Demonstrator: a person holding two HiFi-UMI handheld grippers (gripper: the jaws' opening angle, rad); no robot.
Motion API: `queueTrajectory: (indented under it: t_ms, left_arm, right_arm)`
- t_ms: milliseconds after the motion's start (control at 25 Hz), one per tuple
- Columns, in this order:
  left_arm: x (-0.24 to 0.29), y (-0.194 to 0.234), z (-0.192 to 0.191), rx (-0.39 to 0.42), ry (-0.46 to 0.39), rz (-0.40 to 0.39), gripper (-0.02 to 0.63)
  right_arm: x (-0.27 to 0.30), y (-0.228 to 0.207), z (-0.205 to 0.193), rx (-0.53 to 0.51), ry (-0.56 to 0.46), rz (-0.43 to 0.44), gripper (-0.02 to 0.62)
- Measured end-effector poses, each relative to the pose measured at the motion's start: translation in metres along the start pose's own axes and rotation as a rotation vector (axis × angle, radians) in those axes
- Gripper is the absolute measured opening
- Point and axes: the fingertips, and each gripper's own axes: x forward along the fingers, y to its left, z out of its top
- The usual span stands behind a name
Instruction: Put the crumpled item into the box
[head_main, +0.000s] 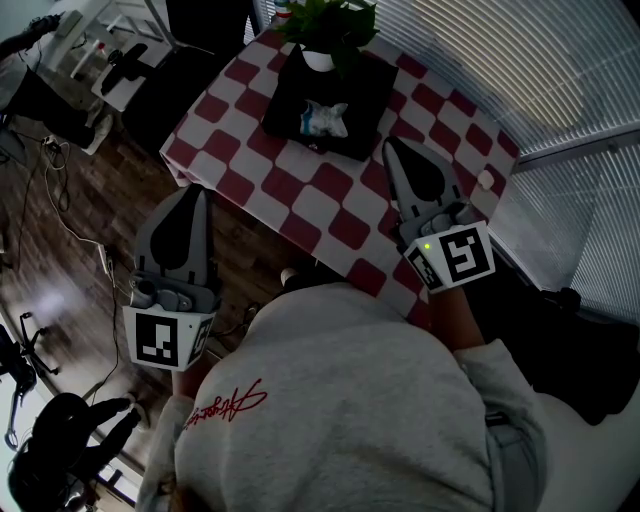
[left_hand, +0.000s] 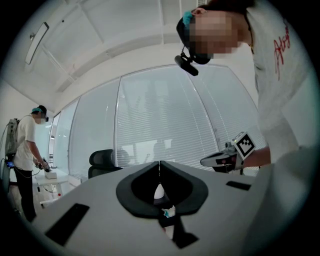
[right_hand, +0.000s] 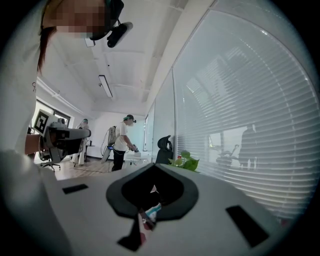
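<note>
Nearest, at 9 o'clock in the head view: left gripper (head_main: 198, 195), hanging off the counter (head_main: 330, 215) edge above the floor (head_main: 70, 250), shut tip to tip on nothing. Risky to swing inward without looking: could clip the counter edge or snag the check cloth (head_main: 300, 190) and drag everything on it. At 2 o'clock, over the counter's near right part: right gripper (head_main: 392, 150), likewise closed and empty, nose aimed toward 11 o'clock. Further off, at 12 o'clock: crumpled item (head_main: 325, 118), lying on the middle of the black box (head_main: 290, 105), seemingly in place already, though hard to tell tray from lid at this angle. Worth checking before reaching; otherwise liable to shove the light wad out onto the cloth, or to skate the box along, by poking in with jaws unparted. Beyond, at the box's far edge, touching it or just behind: plant (head_main: 330, 20) in a white pot (head_main: 318, 58), with leaves reaching over the box, easy to tip with an overshoot. As for pose: both carried low and close to the body, noses pointing away toward 12 o'clock and pitched about level, judging by the room and windows filling each gripper view; left well apart from the box, right near its 5 o'clock corner, touching neither box nor item.
</note>
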Motion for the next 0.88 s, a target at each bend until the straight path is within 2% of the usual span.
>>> queueTrajectory:
  t_ms: [200,880]
  left_arm:
    - [0.0007,0.0002,0.0032,0.004,-0.016,0.000,0.017]
    - [-0.0036,0.0000,0.0038,0.008,-0.007,0.006,0.017]
  right_arm:
    - [-0.0005,0.0031,0.0004,-0.019,0.007,0.009,0.011]
    - [-0.0028,0.0033,0.0076,0.031,-0.012,0.032,0.011]
